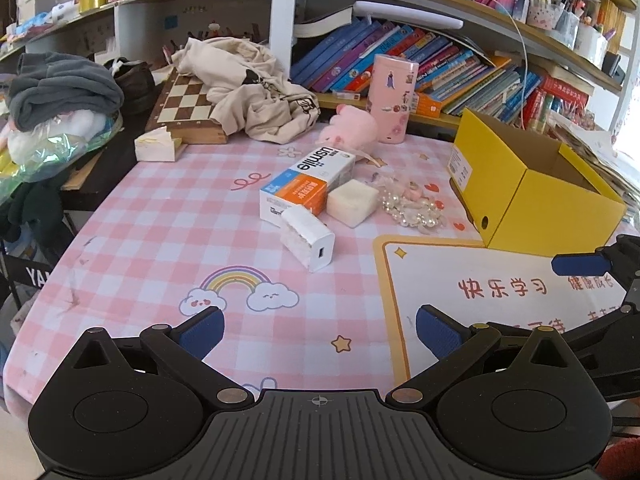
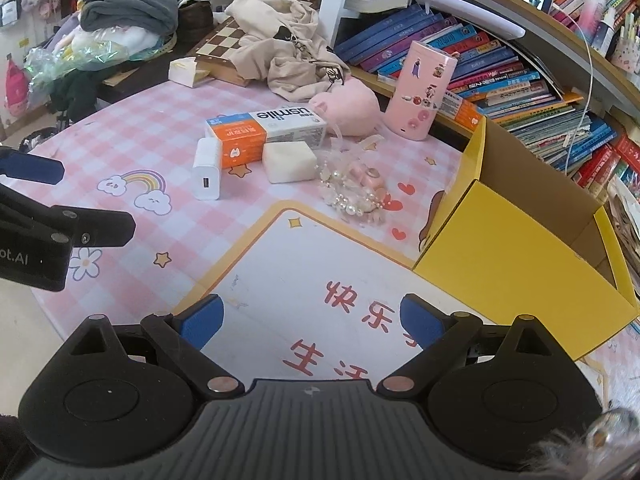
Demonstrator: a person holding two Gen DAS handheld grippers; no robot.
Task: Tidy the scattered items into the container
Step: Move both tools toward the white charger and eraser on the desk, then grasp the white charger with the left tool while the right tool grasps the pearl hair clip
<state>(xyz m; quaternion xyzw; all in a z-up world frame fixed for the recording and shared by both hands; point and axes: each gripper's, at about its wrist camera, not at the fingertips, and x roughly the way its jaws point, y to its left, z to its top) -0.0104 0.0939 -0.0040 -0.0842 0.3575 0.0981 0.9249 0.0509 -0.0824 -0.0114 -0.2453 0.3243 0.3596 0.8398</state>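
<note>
Left gripper (image 1: 318, 330): jaws open, empty, above the near edge of the worktop (image 1: 160, 220); right gripper (image 2: 310, 320): jaws open, empty, above the white mat (image 2: 304, 280). Yellow box (image 2: 516, 252): open, at the right edge of the worktop. Scattered near the middle: charger (image 1: 307, 242) touching the toothpaste box (image 1: 308, 182); white block (image 1: 352, 202) beside it; bead string (image 1: 412, 206) between block and yellow box; pink plush (image 1: 352, 126) behind them, toward the far edge.
</note>
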